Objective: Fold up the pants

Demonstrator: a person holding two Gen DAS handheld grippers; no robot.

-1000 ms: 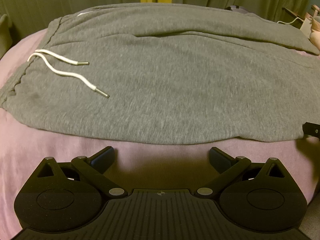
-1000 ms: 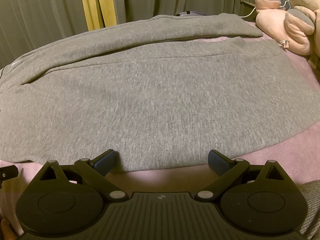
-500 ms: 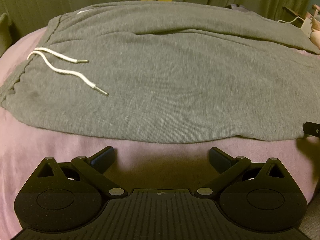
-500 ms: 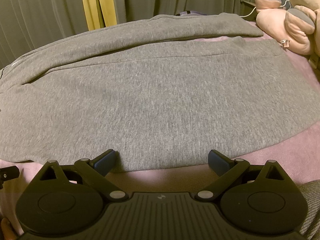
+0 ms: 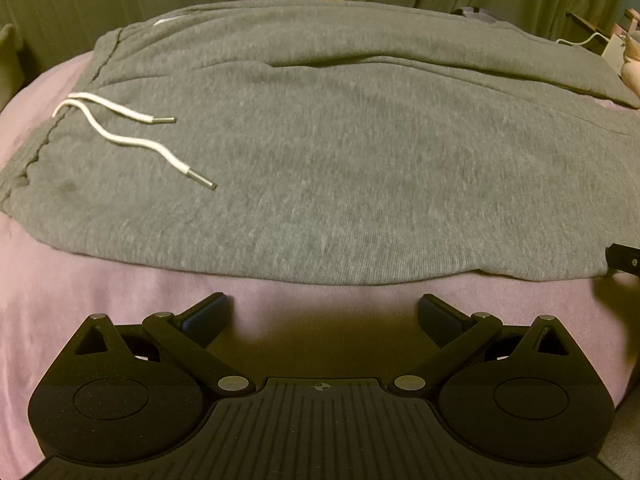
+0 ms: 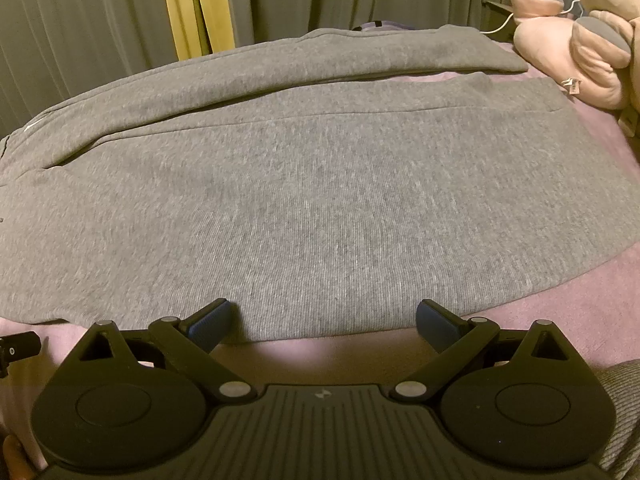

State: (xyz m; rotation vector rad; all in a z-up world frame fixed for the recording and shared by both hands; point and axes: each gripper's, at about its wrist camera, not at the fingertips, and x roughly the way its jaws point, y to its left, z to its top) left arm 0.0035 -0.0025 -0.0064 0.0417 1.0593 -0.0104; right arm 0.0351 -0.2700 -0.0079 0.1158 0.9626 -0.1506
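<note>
Grey sweatpants (image 5: 340,168) lie flat across a pink bed sheet (image 5: 100,300), waistband at the left with a white drawstring (image 5: 132,132) on top. In the right wrist view the pant legs (image 6: 320,208) stretch to the right, one leg lying beyond the other. My left gripper (image 5: 323,316) is open, a short way before the near hem, holding nothing. My right gripper (image 6: 323,322) is open with its fingertips (image 6: 212,322) right at the near edge of the cloth, nothing between them.
Grey-green curtains with a yellow strip (image 6: 192,8) hang behind the bed. Pink and grey plush toys (image 6: 580,40) sit at the far right by a white cable (image 6: 504,24). The other gripper's tip (image 5: 626,260) shows at the right edge of the left wrist view.
The left wrist view has shifted slightly, so the pants sit a little higher in frame. The right wrist view is almost unchanged. Both grippers stay open.
</note>
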